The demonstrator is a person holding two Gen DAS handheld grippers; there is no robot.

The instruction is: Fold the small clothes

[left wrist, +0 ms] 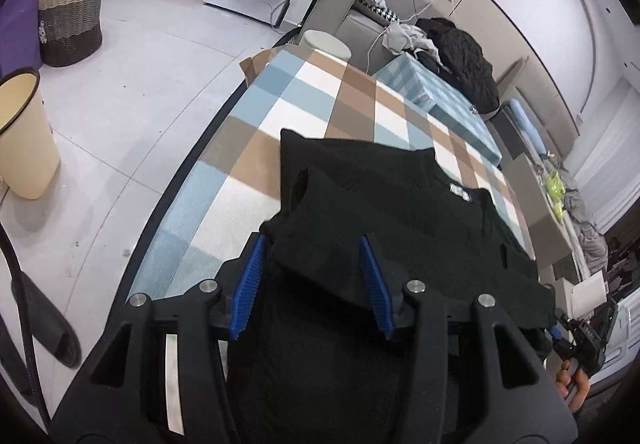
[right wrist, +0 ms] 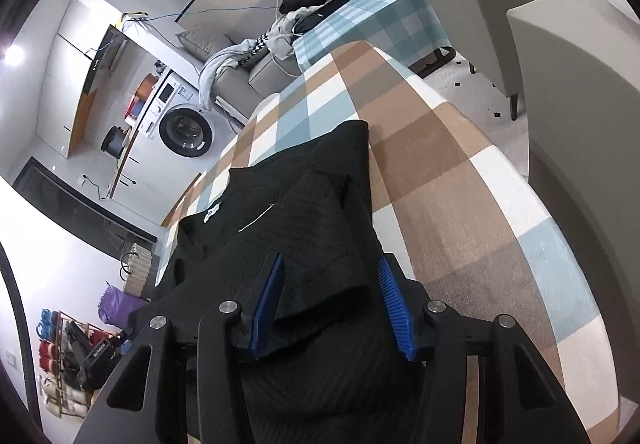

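On the checked table (left wrist: 248, 132), black sweater (left wrist: 384, 212) folded; left gripper (left wrist: 316, 284) and right gripper (right wrist: 332, 304) both half open, cloth between, seemingly unpinched.

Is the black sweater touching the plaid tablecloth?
Touching. The left wrist view shows the black sweater lying flat on the plaid tablecloth, no gap at its far edge; the right wrist view agrees.
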